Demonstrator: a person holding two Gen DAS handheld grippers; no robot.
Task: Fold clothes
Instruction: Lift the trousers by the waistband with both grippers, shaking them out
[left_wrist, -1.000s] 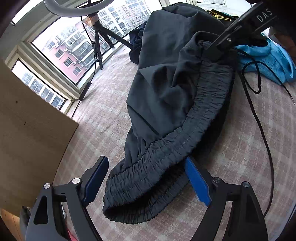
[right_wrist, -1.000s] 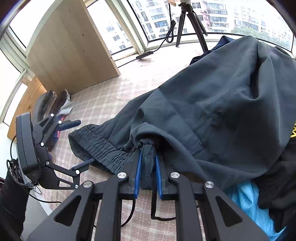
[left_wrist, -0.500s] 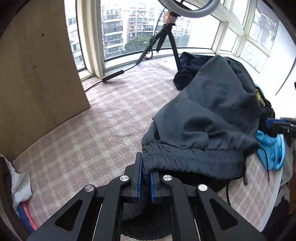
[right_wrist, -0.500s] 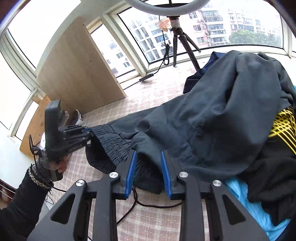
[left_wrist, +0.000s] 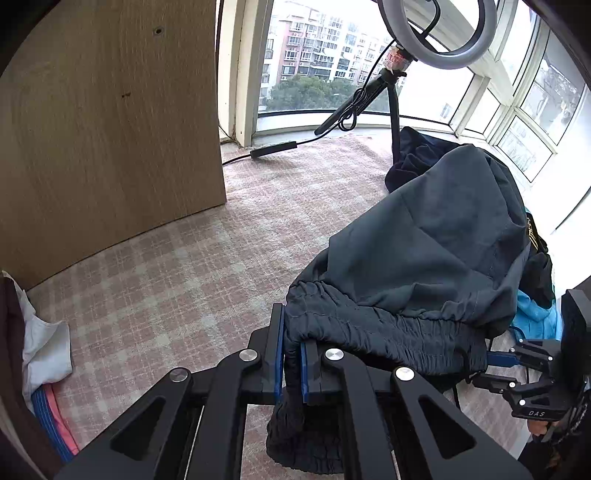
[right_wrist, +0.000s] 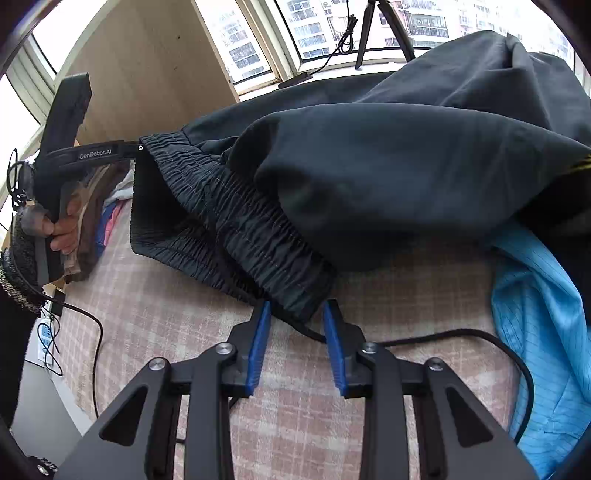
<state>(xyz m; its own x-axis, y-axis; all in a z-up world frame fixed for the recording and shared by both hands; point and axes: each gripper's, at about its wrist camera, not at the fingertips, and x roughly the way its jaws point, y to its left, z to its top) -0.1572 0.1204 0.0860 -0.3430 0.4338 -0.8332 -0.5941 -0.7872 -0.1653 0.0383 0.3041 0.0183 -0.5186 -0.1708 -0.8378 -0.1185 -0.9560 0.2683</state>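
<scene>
- The dark trousers (left_wrist: 424, 258) lie on the checked cloth (left_wrist: 166, 288), with their long axis running from the gathered waistband (right_wrist: 236, 221) near the person toward the window (left_wrist: 314, 74), where the legs heap up over other clothes.
- The left gripper (left_wrist: 291, 363) has its jaws nearly shut, pinching one end of the waistband and lifting it off the cloth.
- The right gripper (right_wrist: 297, 345) has its jaws parted, with the other end of the waistband just between the fingertips; neither pad presses on the fabric.
- A blue garment (right_wrist: 543, 350) lies beside the trousers, on the right gripper's side.
- A black cord (right_wrist: 461, 336) trails across the cloth under that end of the waistband.
- Bare cloth stretches from the trousers to the wooden panel (left_wrist: 110, 129).
</scene>
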